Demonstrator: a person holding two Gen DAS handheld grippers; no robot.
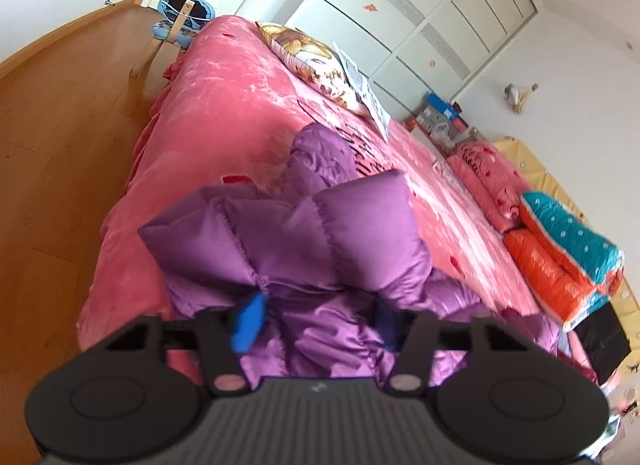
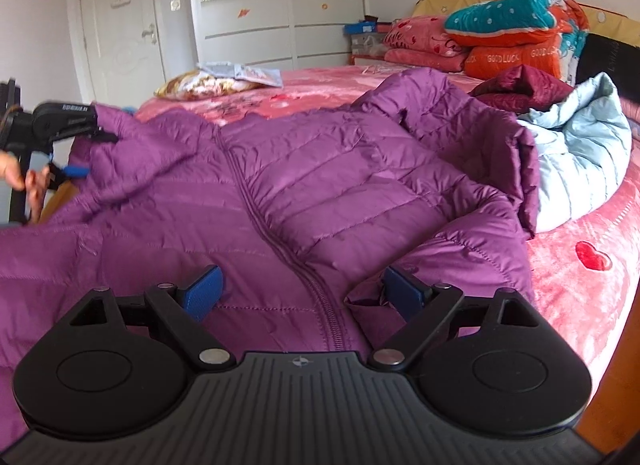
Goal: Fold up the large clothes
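Note:
A purple quilted down jacket [image 2: 320,169] lies spread on the pink bed, zipper toward the right wrist camera. My right gripper [image 2: 304,289] is open, its blue pads [image 2: 204,285] resting over the jacket's hem on either side of the zipper. In the left wrist view the jacket [image 1: 304,233] bunches up between the jaws of my left gripper [image 1: 316,321], which stand wide apart around a puffy fold; one blue pad [image 1: 248,321] shows. The left gripper also shows in the right wrist view [image 2: 80,125], at the jacket's far left edge.
The bed [image 1: 224,105] has a pink plush cover. A light blue jacket [image 2: 576,153] and a maroon garment [image 2: 520,89] lie at the right. Folded orange and teal quilts [image 2: 512,33] and pink blankets sit by the headboard. A printed pillow [image 2: 200,85] lies far back. Wooden floor [image 1: 60,125] lies beside the bed.

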